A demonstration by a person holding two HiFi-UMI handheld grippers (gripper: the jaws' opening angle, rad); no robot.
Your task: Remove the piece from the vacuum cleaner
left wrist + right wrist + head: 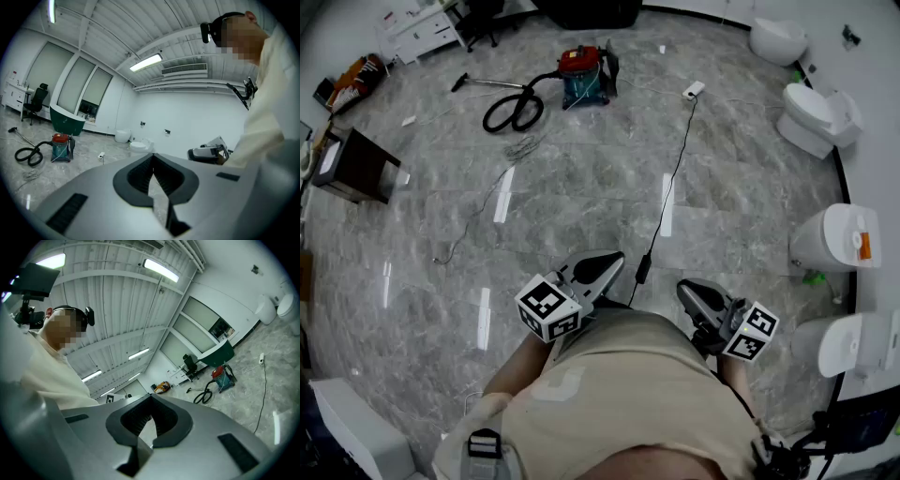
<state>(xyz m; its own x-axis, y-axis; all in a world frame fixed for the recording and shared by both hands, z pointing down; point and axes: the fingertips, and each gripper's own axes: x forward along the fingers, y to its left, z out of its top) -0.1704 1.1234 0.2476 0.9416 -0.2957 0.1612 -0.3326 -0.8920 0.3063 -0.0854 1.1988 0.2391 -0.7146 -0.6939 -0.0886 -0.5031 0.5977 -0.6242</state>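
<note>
The vacuum cleaner (582, 74), red lid on a teal body, stands far off on the marble floor, with its black hose (514, 112) coiled beside it and a wand (487, 82) lying to the left. It also shows small in the left gripper view as the vacuum cleaner (61, 146) and in the right gripper view as the vacuum cleaner (222, 376). My left gripper (602, 265) and right gripper (697, 296) are held close to my body, both shut with nothing between the jaws. The left gripper (152, 158) and the right gripper (151, 402) show their pads meeting at the tips.
A black cable (668, 192) runs from a white power strip (694, 90) towards me. Several toilets (815, 117) line the right wall. A dark wooden cabinet (358, 165) stands at the left, white drawers (420, 31) at the far left, and a green bathtub (66, 123) behind the vacuum.
</note>
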